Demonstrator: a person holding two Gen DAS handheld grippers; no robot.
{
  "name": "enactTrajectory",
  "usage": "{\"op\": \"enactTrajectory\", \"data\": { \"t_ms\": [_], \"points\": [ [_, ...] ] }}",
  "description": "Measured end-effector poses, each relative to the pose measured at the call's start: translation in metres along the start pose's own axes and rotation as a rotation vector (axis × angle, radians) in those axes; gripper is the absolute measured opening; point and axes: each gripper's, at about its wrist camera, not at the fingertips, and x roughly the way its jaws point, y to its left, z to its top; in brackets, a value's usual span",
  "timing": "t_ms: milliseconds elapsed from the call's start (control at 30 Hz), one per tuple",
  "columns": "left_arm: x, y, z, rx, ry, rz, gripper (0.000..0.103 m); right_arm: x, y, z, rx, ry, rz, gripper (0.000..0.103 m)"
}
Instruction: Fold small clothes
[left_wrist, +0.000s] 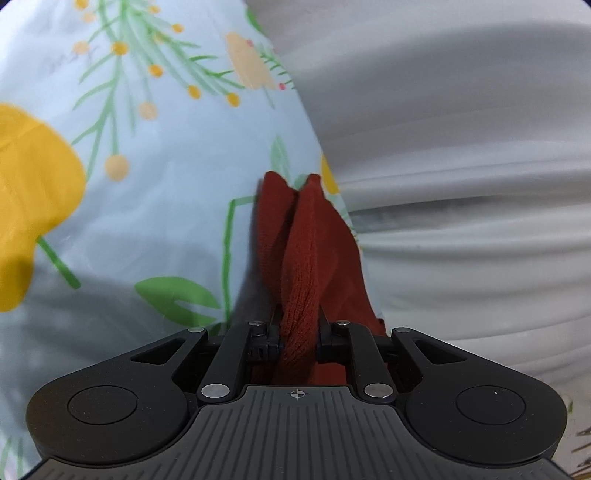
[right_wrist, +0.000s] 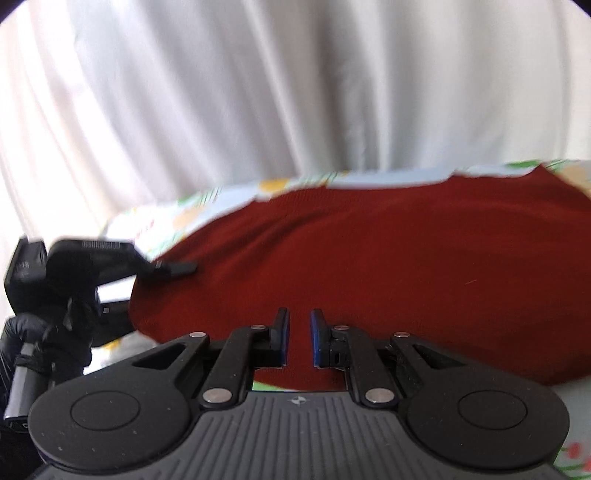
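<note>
Left hand-held gripper (left_wrist: 299, 332) pinches garment (left_wrist: 314, 236), apparently bunched

The left gripper (left_wrist: 298, 334) has its two black fingers closed on a bunched fold of a rust-red knit garment (left_wrist: 314, 240), which runs straight ahead from the fingertips and ends in two small peaks. Beneath it and off to the left of the tool lies a pale blue sheet (left_wrist: 147, 192) printed with yellow flowers and green stems. To the right hangs a white, pleated curtain (left_wrist: 461, 166).
</note>
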Motion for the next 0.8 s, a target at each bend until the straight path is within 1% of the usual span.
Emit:
{"op": "enactTrajectory", "data": {
  "t_ms": [100, 133, 200, 267, 333, 400, 500, 567, 667, 733, 800],
  "points": [
    [-0.002, -0.033, -0.004, 0.094, -0.001, 0.048, 0.014, -0.028, -0.023, 0.003, 0.056, -0.051, -0.028, 0.015],
    [-0.001, -0.045, -0.007, 0.131, -0.005, 0.044, 0.014, -0.039, -0.033, 0.003, 0.084, -0.075, -0.039, 0.017],
    [0.004, -0.071, -0.015, 0.200, 0.003, 0.012, 0.014, -0.056, -0.049, 0.003, 0.138, -0.109, -0.065, 0.018],
    [0.016, -0.100, -0.030, 0.287, 0.023, -0.002, 0.013, -0.072, -0.064, 0.002, 0.195, -0.143, -0.071, 0.018],
    [0.035, -0.128, -0.050, 0.395, 0.057, -0.002, 0.013, -0.085, -0.076, 0.001, 0.230, -0.165, -0.074, 0.018],
    [0.058, -0.147, -0.074, 0.480, 0.103, 0.028, 0.013, -0.093, -0.084, -0.001, 0.236, -0.172, -0.089, 0.018],
    [0.090, -0.155, -0.111, 0.607, 0.161, 0.104, 0.013, -0.099, -0.094, -0.006, 0.255, -0.165, -0.104, 0.018],
    [0.105, -0.150, -0.127, 0.622, 0.191, 0.147, 0.013, -0.100, -0.100, -0.010, 0.262, -0.158, -0.115, 0.018],
    [0.103, -0.147, -0.138, 0.655, 0.147, 0.147, 0.014, -0.100, -0.107, -0.013, 0.267, -0.141, -0.120, 0.018],
    [0.096, -0.145, -0.140, 0.642, 0.149, 0.127, 0.021, -0.096, -0.109, -0.012, 0.268, -0.124, -0.112, 0.018],
    [0.093, -0.143, -0.141, 0.609, 0.183, 0.057, 0.044, -0.093, -0.109, -0.009, 0.263, -0.111, -0.092, 0.018]
  ]
}}
